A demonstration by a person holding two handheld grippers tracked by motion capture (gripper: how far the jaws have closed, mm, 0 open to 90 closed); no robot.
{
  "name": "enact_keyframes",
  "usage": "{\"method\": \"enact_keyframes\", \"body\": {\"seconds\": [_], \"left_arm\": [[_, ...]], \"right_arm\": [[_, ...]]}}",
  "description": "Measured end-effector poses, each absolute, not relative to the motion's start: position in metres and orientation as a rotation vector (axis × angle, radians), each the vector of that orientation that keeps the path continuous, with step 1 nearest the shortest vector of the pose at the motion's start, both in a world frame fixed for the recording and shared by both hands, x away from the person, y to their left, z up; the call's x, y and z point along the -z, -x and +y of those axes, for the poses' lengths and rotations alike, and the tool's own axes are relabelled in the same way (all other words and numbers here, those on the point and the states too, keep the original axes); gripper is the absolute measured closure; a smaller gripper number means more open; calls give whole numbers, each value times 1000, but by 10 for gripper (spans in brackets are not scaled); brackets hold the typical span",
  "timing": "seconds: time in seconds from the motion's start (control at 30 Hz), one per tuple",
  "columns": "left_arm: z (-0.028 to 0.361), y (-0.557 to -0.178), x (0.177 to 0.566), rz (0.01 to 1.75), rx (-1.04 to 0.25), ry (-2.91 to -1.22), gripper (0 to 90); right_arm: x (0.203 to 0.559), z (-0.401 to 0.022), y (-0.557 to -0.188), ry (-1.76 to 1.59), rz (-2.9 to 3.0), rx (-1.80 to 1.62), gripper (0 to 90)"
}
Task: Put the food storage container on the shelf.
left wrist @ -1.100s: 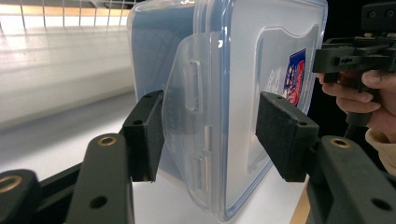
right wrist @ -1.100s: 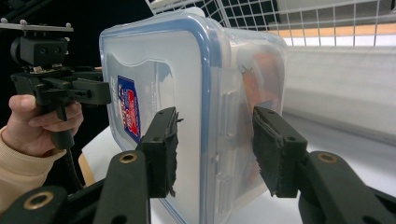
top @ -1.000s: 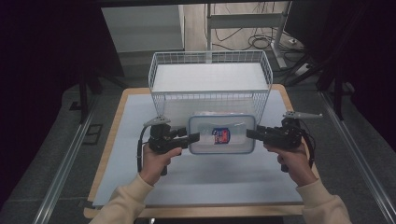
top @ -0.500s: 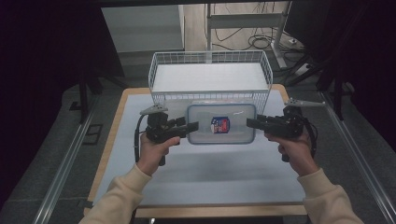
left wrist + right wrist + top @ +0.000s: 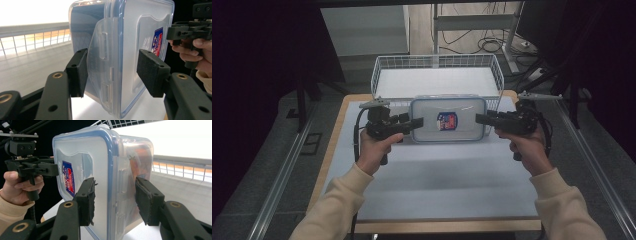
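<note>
A clear plastic container (image 5: 447, 120) with a blue-rimmed lid and a red-and-blue label hangs level above the table, just in front of the wire basket (image 5: 384, 75). My left gripper (image 5: 418, 122) is shut on its left end and my right gripper (image 5: 479, 119) on its right end. In the left gripper view the black pads (image 5: 78, 72) clamp the container (image 5: 130, 37) across its side latch, lid to the right. In the right gripper view my gripper (image 5: 115, 200) pinches the container (image 5: 82, 157) at its other latch.
The white wire basket stands at the table's far edge with a bare white bottom. A white mat (image 5: 437, 185) covers the wooden table. Metal rails (image 5: 277, 185) run along both sides of the table, and dark stands and cables sit behind it.
Both grippers have carried the container up and away from the person, from over the mat to the basket's front wall.
</note>
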State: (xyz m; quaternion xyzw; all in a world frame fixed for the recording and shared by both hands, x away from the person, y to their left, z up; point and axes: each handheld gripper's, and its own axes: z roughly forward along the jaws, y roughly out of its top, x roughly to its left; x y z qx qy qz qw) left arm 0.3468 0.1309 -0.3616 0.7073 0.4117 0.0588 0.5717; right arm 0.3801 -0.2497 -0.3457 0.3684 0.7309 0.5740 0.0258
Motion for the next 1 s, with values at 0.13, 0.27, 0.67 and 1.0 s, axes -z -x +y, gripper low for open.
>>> {"method": "enact_keyframes", "body": {"seconds": [0.13, 0.27, 0.67, 1.0], "left_arm": [[132, -353, 353, 960, -147, -1657, 439], [135, -362, 345, 954, -156, -1654, 438], [140, -382, 333, 961, -156, -1645, 439], [141, -403, 324, 967, -149, -1647, 439]], "right_arm": [[339, -249, -387, -1135, 2251, -1784, 518], [331, -246, -394, -1129, 2241, -1786, 518], [315, -240, -417, -1128, 2245, -1779, 517], [310, -239, -435, -1153, 2239, -1785, 517]]}}
